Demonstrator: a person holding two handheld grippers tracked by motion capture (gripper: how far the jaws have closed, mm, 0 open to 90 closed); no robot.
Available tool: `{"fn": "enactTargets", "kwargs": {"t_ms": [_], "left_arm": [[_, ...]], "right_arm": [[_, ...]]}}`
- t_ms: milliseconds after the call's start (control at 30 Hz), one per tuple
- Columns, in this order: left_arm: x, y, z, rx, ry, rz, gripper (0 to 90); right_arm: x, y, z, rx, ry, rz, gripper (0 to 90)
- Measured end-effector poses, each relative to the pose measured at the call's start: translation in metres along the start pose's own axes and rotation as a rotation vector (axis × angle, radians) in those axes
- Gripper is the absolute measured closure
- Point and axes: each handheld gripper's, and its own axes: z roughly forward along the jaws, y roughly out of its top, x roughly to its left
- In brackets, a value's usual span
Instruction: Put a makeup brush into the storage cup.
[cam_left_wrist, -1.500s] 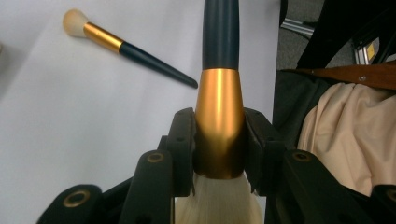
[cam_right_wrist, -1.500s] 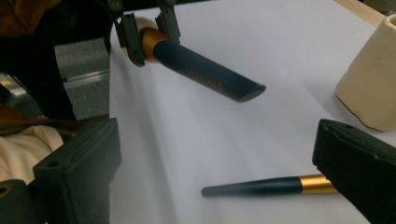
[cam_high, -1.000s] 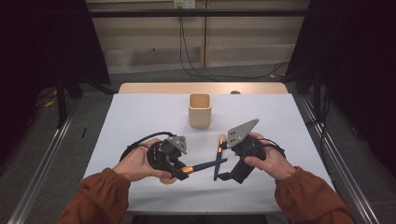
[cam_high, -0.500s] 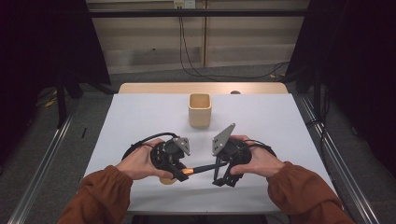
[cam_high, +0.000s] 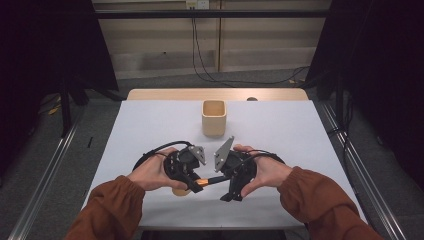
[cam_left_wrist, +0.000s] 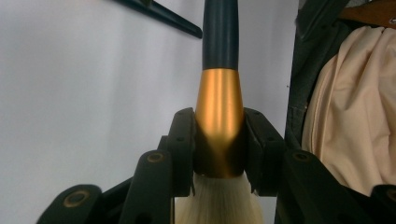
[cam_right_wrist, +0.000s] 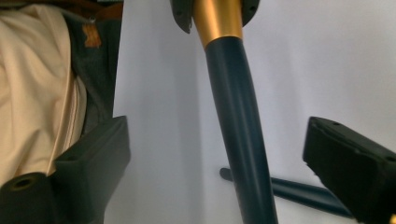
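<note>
Makeup brush (cam_left_wrist: 219, 93), dark blue handle, gold ferrule, pale bristles, clamped at ferrule by left gripper (cam_left_wrist: 218, 140) fingers; right gripper (cam_right_wrist: 219, 154) fingers wide around handle, seemingly for handover above white surface (cam_high: 150, 125).

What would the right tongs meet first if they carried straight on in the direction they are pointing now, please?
Probably the brush: its dark handle runs between the open right tongs, towards the gold ferrule clamped in the left tongs. Depth is unclear, so contact is a guess.
</note>
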Motion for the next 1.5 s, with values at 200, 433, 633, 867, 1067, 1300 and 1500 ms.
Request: {"fn": "enactTargets", "kwargs": {"t_ms": [200,433,633,867,1067,1300,1500], "left_arm": [[-0.0004,0.0012,0.0033,0.005,-0.006,0.007,66.9],[-0.0017,0.001,0.0021,0.001,0.003,0.028,66.9],[-0.0001,0.0002,0.0031,-0.008,-0.001,0.026,66.8],[-0.001,0.0018,0.0051,-0.022,-0.023,0.017,66.8],[0.0004,0.0008,0.0029,-0.021,0.0,0.041,66.8],[0.0009,-0.001,0.0043,-0.032,-0.002,0.026,66.4],[0.003,-0.0027,0.0047,-0.061,-0.014,0.021,65.3]], "right_arm": [[-0.0042,0.0014,0.0039,-0.016,-0.01,-0.016,28.0],[-0.0048,0.0027,0.0036,-0.036,0.003,-0.017,47.0],[-0.0062,0.0049,0.0037,-0.066,0.004,-0.002,55.0],[-0.0079,0.0061,0.0046,-0.091,0.014,0.0,65.5],[-0.0073,0.0071,0.0048,-0.094,0.027,-0.005,72.9],[-0.0071,0.0063,0.0056,-0.098,0.033,-0.02,75.0],[-0.0071,0.0053,0.0045,-0.1,0.042,-0.007,75.3]]}}
